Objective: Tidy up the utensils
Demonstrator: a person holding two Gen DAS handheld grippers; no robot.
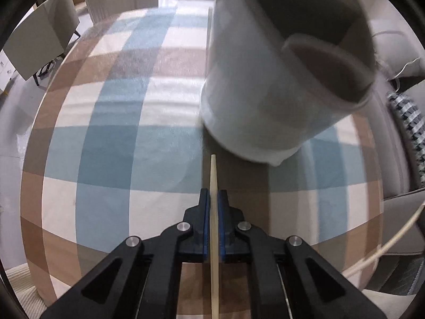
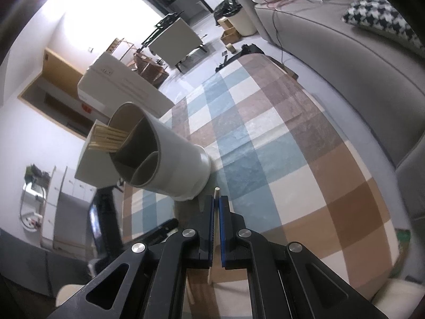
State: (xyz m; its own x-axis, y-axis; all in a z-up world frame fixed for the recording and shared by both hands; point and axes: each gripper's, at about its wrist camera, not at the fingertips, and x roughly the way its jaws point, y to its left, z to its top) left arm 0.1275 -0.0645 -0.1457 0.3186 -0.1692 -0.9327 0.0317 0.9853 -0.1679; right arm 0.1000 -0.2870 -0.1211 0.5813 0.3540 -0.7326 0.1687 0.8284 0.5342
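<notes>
Chopstick (image 1: 214, 212) number one, a pale wooden stick, sits clamped between the blue pads of the left gripper (image 1: 214, 199); its tip pokes out a little past the fingertips toward the far side, and its other end runs back between the black arms to the near edge of the left wrist view. A second chopstick (image 2: 217, 194) is pinched the same way in the right gripper (image 2: 217, 202), with only a short tip showing beyond the pads. Both grippers are closed tight on their sticks.

Just beyond each tip stands a grey utensil holder (image 2: 170, 159), a round cylinder with inner partitions. Seen from the right wrist it stands on the surface at the near left edge, and one of its compartments, the far left one, already carries a bundle of chopsticks (image 2: 109, 139) standing on end. In the left wrist view the holder (image 1: 265, 93) fills the upper right, blurred, and another thin stick (image 1: 209, 40) shows along its left side.

The surface (image 2: 265, 138) wears a checked cloth in blue, white and brown. A grey sofa (image 2: 345, 66) curves along the right, with a black and white houndstooth cushion (image 2: 377, 18) on its far end.
</notes>
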